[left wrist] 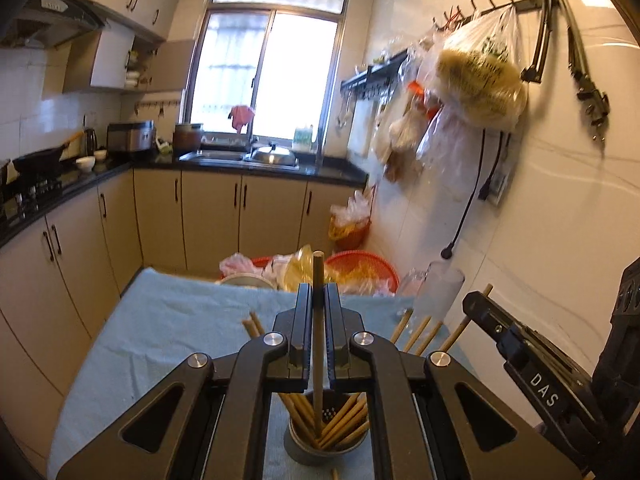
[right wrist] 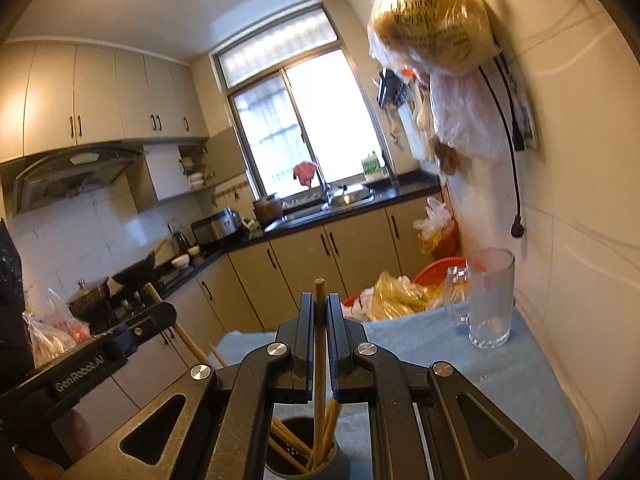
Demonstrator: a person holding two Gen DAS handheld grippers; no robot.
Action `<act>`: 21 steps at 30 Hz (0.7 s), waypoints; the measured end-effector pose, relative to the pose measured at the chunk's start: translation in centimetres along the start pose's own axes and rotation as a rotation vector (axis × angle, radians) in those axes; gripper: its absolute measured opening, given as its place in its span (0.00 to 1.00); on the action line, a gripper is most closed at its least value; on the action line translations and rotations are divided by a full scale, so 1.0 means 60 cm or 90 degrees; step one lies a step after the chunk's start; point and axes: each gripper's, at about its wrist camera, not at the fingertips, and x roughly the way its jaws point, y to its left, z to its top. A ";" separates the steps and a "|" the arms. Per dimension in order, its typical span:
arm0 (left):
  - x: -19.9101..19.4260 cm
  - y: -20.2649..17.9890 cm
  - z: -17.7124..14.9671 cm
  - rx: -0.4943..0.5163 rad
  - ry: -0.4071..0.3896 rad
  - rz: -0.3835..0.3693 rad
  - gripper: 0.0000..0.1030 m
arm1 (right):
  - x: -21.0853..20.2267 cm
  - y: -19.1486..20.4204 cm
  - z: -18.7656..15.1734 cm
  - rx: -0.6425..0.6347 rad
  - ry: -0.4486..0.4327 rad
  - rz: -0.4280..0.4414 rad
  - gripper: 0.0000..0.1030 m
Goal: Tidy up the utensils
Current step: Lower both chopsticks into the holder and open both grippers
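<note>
Directly beneath your left tongs (left wrist: 319,300) stands the utensil cup (left wrist: 326,446), a dark metal pot at six o'clock in that view, already bristling with bamboo chopsticks leaning every way. Those tongs are narrow, pinching one upright chopstick (left wrist: 318,320) whose lower end dips into the cup's mouth; holding it vertical lets it slide in between the slanted ones rather than catch on them.

Your right tongs (right wrist: 319,304) are likewise narrow, clamped on a second chopstick (right wrist: 319,340), also upright, with its lower end down among the sticks in the same cup (right wrist: 304,460) at six o'clock of the right wrist view. Each tool shows in the other's picture: the right one at four o'clock of the left view, the left one at eight o'clock of the right view, so both are crowding one small opening.

Loose chopsticks (left wrist: 416,330) lie on the blue cloth of the counter (left wrist: 168,320), just beyond your left tongs at one o'clock, beside the frosted glass mug (right wrist: 490,300); a couple more (left wrist: 254,324) peek out at eleven o'clock. Judging by those, the sorting is well along but unfinished. Release looks like the step in hand; take care that the two tools don't knock each other or tip the cup.
</note>
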 end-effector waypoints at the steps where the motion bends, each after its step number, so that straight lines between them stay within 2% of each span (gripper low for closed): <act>1: 0.002 0.001 -0.004 0.000 0.003 0.001 0.05 | 0.004 -0.002 -0.004 0.000 0.007 0.000 0.06; 10: -0.017 -0.004 -0.017 0.016 -0.002 0.019 0.06 | 0.039 -0.014 -0.048 0.002 0.081 0.005 0.07; 12: -0.025 -0.005 -0.014 0.015 -0.003 0.019 0.09 | 0.036 -0.013 -0.048 0.002 0.081 0.006 0.08; 14: -0.037 -0.002 -0.012 0.009 -0.004 0.017 0.20 | 0.036 -0.011 -0.047 0.000 0.079 0.005 0.18; 16: -0.058 -0.001 -0.008 0.000 -0.013 0.015 0.23 | 0.028 -0.008 -0.045 -0.003 0.072 0.005 0.24; 21: -0.138 0.000 -0.004 -0.012 -0.050 0.017 0.35 | -0.019 0.004 -0.032 -0.010 0.052 0.007 0.30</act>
